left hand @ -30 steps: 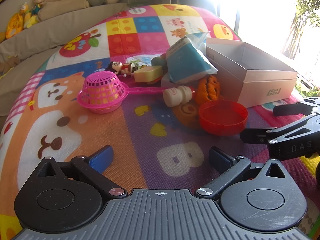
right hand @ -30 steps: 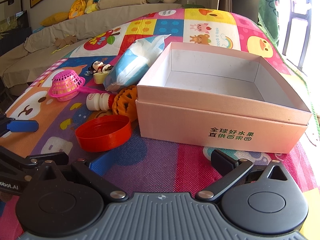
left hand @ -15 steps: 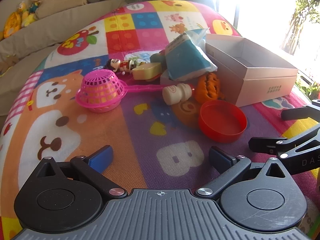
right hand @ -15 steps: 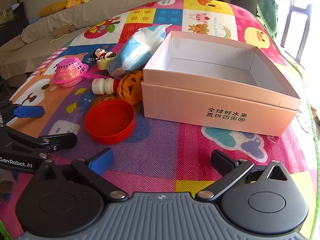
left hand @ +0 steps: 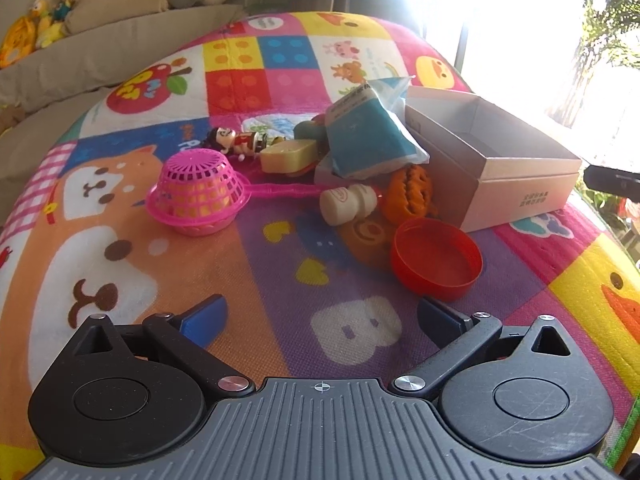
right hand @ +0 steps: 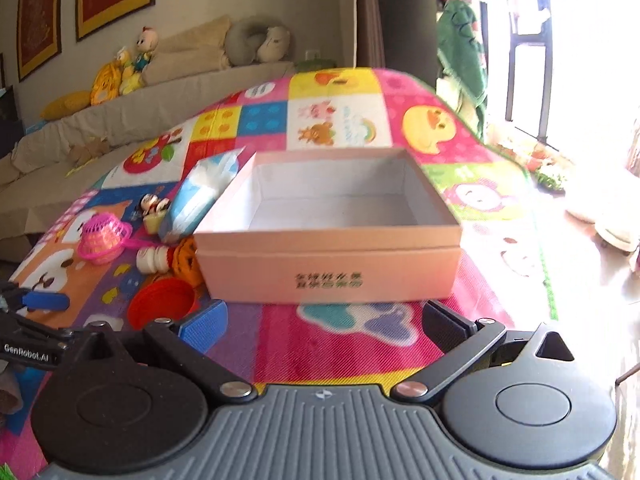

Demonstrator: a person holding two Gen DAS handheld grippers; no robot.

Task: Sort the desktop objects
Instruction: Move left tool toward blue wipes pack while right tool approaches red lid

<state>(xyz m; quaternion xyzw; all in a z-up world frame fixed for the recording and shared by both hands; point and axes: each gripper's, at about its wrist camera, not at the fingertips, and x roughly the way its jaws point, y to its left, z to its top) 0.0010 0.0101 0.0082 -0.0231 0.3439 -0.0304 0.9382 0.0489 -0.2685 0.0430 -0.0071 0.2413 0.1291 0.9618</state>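
Note:
An empty pink cardboard box (right hand: 328, 240) stands on the colourful play mat, also in the left wrist view (left hand: 496, 160). Left of it lies a heap: a red lid (left hand: 436, 258), an orange pumpkin toy (left hand: 408, 196), a small white bottle (left hand: 346, 204), a blue tissue pack (left hand: 368, 136), a pink mesh basket (left hand: 196, 196) upside down, a yellow block (left hand: 286, 156) and a small figurine (left hand: 236, 142). My left gripper (left hand: 320, 320) is open and empty, low over the mat before the heap. My right gripper (right hand: 324, 320) is open and empty, in front of the box.
A beige sofa (right hand: 120, 120) with plush toys (right hand: 124, 68) and a neck pillow runs behind the mat. Framed pictures hang on the wall. A bright window and a green cloth (right hand: 460, 52) are at the right. The mat edge (right hand: 544, 260) drops off at right.
The right gripper has pulled back and risen, so the box looks smaller and farther. The left gripper drew back slightly; the right gripper slid to the right edge of its view.

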